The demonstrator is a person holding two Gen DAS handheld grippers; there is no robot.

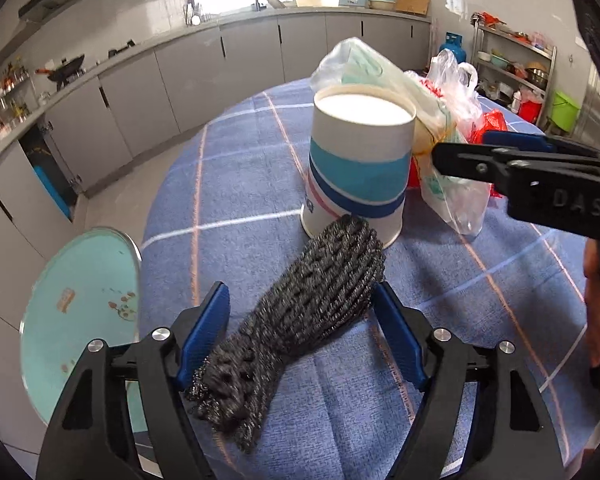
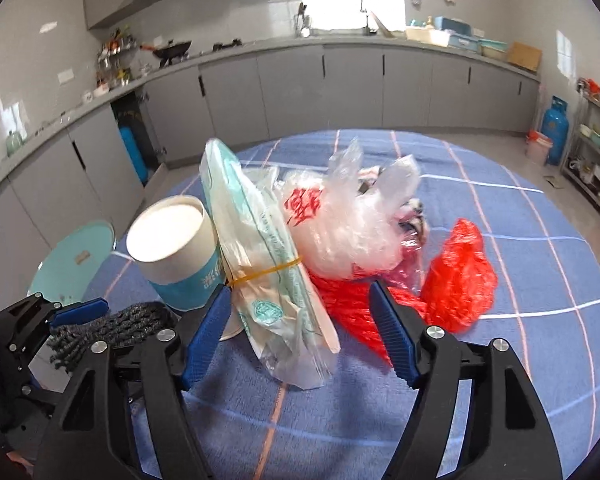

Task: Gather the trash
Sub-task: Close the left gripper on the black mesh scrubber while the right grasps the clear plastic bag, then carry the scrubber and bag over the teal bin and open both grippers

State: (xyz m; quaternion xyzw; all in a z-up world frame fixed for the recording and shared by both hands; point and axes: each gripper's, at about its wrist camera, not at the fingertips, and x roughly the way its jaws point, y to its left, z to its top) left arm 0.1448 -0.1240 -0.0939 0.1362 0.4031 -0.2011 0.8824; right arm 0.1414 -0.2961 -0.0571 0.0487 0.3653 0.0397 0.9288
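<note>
On the blue checked tablecloth point(image 1: 260, 248) lies a dark, coarse bundle of knitted, rope-like fabric point(image 1: 312, 292), long and lumpy, its far end touching the foot of an upturned paper cup point(image 1: 358, 168) banded in teal and navy. The left gripper point(image 1: 300, 312) straddles this bundle with its ribbed blue pads point(image 1: 206, 326) either side; the right-hand pad seems to touch it, the other stands just clear, so the jaws are open around it rather than clamped.

Beside the cup leans a flat plastic packet point(image 2: 268, 264), glossy and cinched with a yellow rubber band point(image 2: 266, 272) (printed in pale green). The right gripper point(image 2: 300, 328) has its jaws parted around the packet's lower half, its left pad close against it, the other well apart. Behind sit a crinkled clear bag point(image 2: 348, 224) and a crumpled red one point(image 2: 456, 276).
</note>
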